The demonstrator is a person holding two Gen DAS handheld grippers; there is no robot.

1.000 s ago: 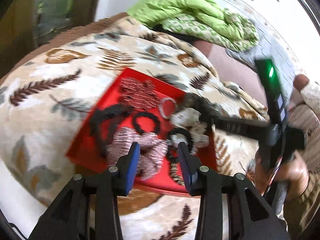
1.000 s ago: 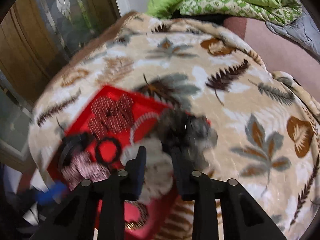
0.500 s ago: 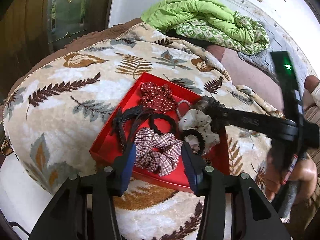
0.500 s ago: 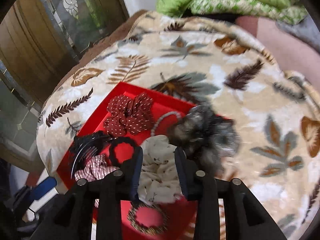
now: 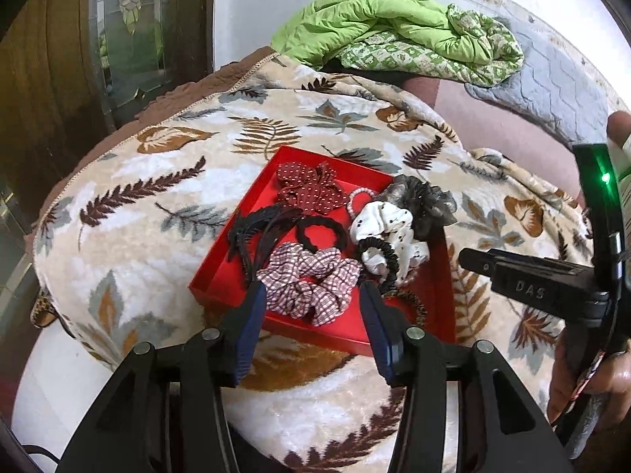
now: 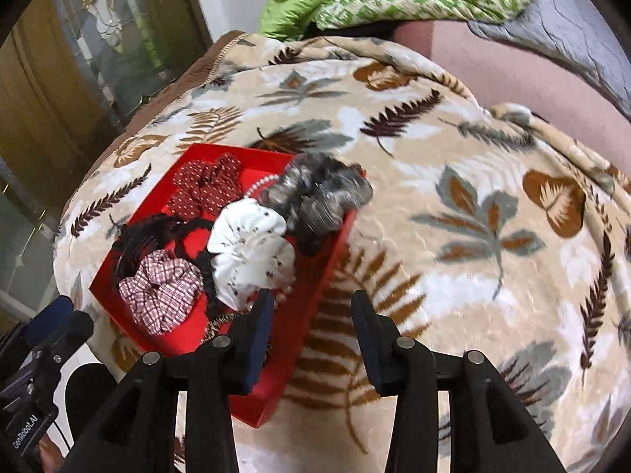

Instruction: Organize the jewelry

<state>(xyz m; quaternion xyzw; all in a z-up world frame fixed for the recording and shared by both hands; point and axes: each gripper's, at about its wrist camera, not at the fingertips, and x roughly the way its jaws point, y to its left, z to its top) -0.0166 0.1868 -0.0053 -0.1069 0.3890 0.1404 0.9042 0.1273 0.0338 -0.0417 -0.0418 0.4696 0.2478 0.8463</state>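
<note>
Left wrist | right tongs [image 5: 469,261] marked "DAS" | left tongs [image 6: 59,311] "GenRobot.AI"

Red tray [image 5: 221,276] of scrunchies on leaf-print blanket [image 5: 157,181], framed by opening, empty left hand-held gripper [image 5: 311,295].

Red tray [image 5: 221,272] on a cream blanket [image 5: 157,197] printed with brown, grey and rust leaves. In the tray: dark red scrunchie with white dots [image 5: 311,191]; red-and-white checked scrunchie [image 5: 311,283]; white scrunchie with small dark specks [image 5: 388,224]; sheer grey scrunchie [image 5: 426,201]; plain black hair tie [image 5: 321,232]. Behind, a bright green quilt [image 5: 386,27] with a green-and-white patterned underside.
</note>
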